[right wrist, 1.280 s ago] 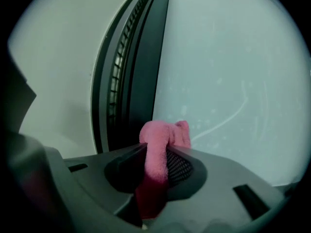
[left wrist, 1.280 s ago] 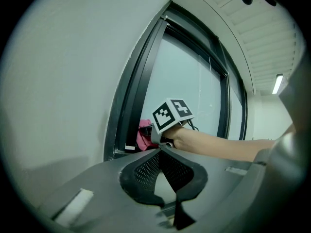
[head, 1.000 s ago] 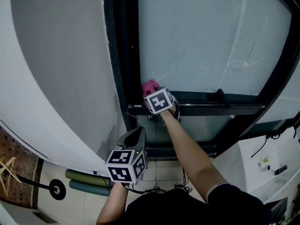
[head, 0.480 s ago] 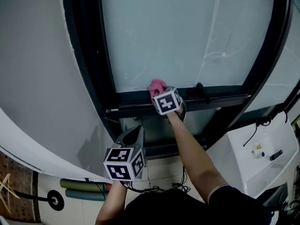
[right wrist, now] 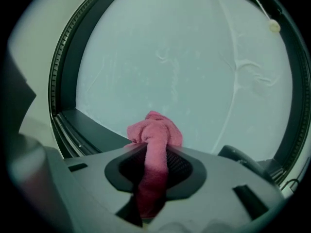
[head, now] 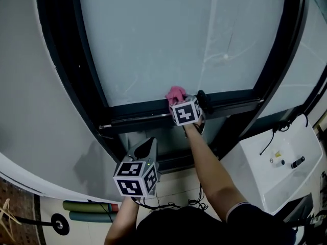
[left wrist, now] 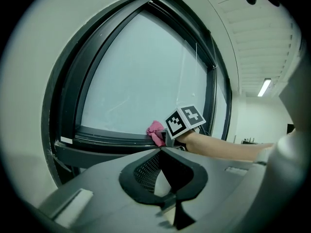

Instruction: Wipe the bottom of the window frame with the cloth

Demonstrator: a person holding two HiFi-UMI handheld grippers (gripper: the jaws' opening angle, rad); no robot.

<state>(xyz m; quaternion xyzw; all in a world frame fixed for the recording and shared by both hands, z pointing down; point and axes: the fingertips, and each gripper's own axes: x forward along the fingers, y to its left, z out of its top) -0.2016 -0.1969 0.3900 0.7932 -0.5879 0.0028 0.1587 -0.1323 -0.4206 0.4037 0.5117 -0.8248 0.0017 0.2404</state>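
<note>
A pink cloth point(head: 176, 93) is bunched against the dark bottom rail of the window frame point(head: 134, 111), where glass meets rail. My right gripper point(head: 180, 102) is shut on the cloth; in the right gripper view the pink cloth point(right wrist: 154, 144) runs down between the jaws. The left gripper view shows the cloth point(left wrist: 156, 130) on the rail point(left wrist: 107, 136) beside the right gripper's marker cube. My left gripper point(head: 147, 148) hangs low, below the frame and away from the cloth. Its jaws are closed with nothing between them.
A black window handle point(head: 203, 100) sits on the rail just right of the right gripper. Frosted glass point(head: 173, 34) fills the frame. A white unit point(head: 276, 162) with cables stands at the lower right. Green rolls point(head: 89, 211) lie on the floor at lower left.
The right gripper has slid the pink cloth rightward along the bottom rail, closing in on the black handle. The left gripper has stayed where it was.
</note>
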